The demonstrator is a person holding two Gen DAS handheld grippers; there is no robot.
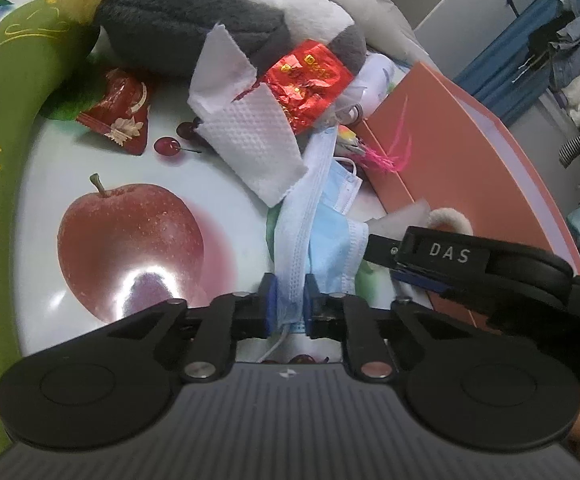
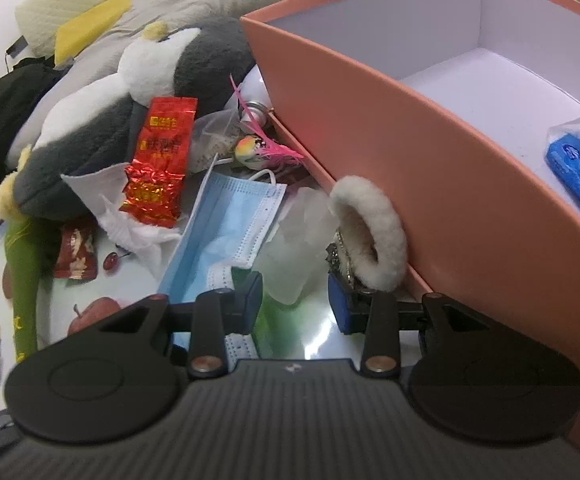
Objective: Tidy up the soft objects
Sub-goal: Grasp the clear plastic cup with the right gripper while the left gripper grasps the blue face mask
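Your left gripper (image 1: 291, 303) is pinching the pale blue pleated face mask (image 1: 302, 216), whose long axis runs away along its fingers; your right gripper (image 2: 296, 300) stands spread and empty beside the fluffy white ring (image 2: 370, 232) against the salmon cardboard box (image 2: 430, 152) just right

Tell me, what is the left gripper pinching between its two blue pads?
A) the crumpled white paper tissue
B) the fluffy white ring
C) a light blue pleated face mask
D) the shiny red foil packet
C: in the left wrist view the left gripper has its pads pressed on a fold of the light blue pleated face mask.
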